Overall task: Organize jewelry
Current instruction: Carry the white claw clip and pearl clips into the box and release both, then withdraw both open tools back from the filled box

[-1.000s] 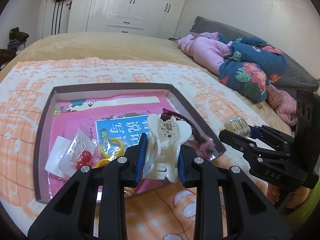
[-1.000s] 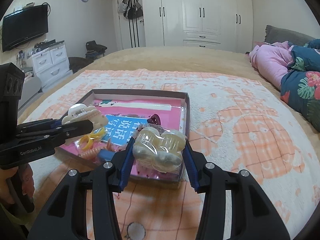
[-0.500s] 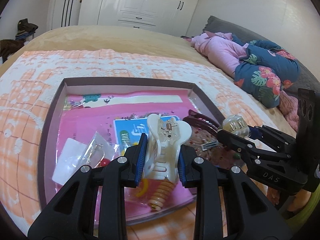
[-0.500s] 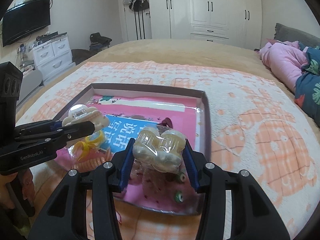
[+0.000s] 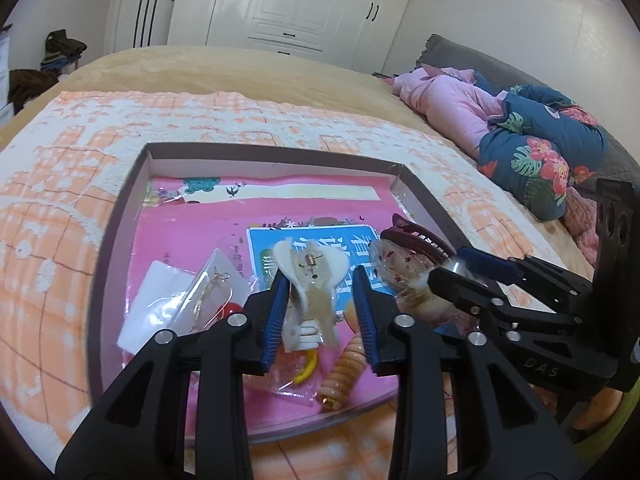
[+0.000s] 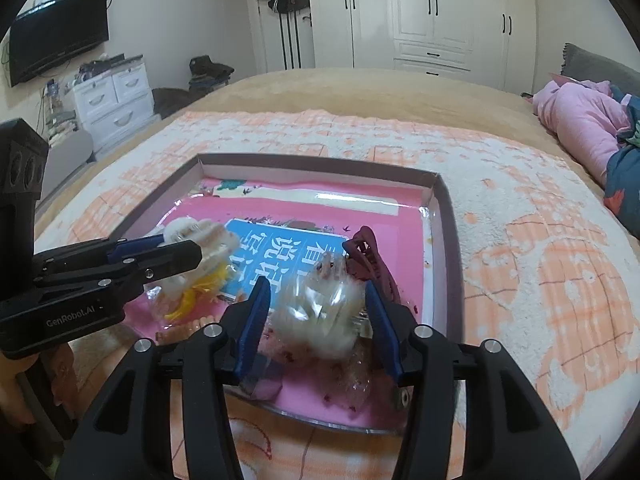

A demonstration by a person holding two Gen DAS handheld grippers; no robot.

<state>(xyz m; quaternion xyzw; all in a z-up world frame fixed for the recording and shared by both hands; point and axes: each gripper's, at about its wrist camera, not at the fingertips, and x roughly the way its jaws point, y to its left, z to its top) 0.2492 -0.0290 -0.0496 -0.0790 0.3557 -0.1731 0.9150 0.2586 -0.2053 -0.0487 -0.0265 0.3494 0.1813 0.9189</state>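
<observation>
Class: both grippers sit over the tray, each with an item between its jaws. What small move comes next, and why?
Probably lift both grippers clear. The left gripper and right gripper have just been opening; the white hair claw and bagged item look blurred and released over the tray.

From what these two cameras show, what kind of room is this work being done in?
Most likely a home bedroom. The tray of jewelry lies on a wide bed covered by an orange-and-white blanket, white built-in wardrobes fill the far wall, and a television hangs above a white dresser.
</observation>
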